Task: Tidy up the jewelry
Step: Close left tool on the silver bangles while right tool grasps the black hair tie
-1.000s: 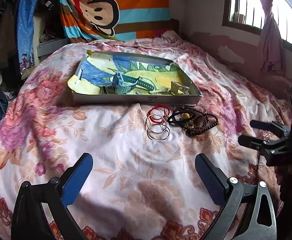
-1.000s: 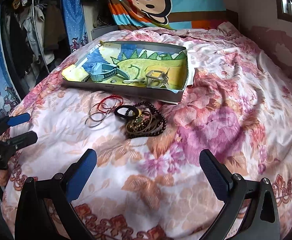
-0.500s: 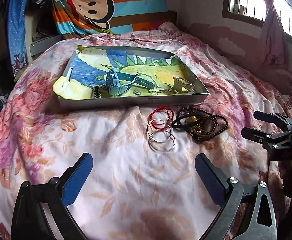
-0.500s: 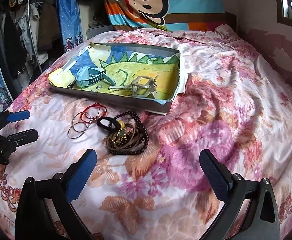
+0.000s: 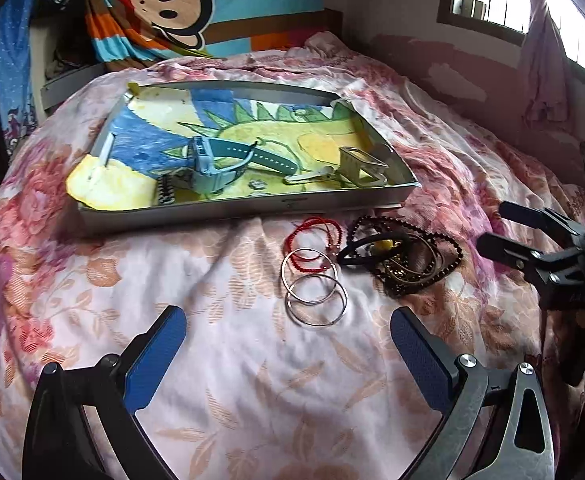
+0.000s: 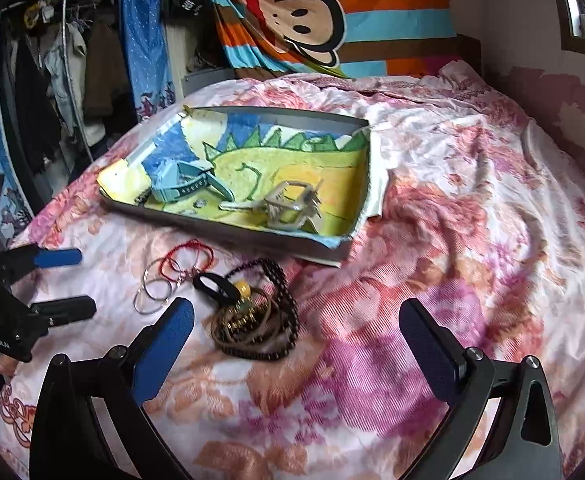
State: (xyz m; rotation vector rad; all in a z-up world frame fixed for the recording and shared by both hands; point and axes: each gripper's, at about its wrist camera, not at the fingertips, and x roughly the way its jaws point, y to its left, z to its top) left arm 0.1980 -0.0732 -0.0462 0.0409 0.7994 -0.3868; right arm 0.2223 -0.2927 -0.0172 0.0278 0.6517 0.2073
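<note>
A grey tray lined with a dinosaur drawing lies on the bed and holds a light blue watch and a pale hair clip. In front of it lie silver bangles, red string bracelets and a pile of dark bead bracelets with a black hair tie. My left gripper is open and empty, just short of the bangles. My right gripper is open and empty, just short of the bead pile. The tray and bangles also show in the right wrist view.
The floral bedspread covers the whole bed. A striped monkey blanket hangs at the head. A wall with a window is to the right. Hanging clothes crowd the left side.
Both grippers have moved forward toward the jewelry; the bangles and bead pile now sit closer to the fingertips. Both stay open. Nothing on the bed has moved.
</note>
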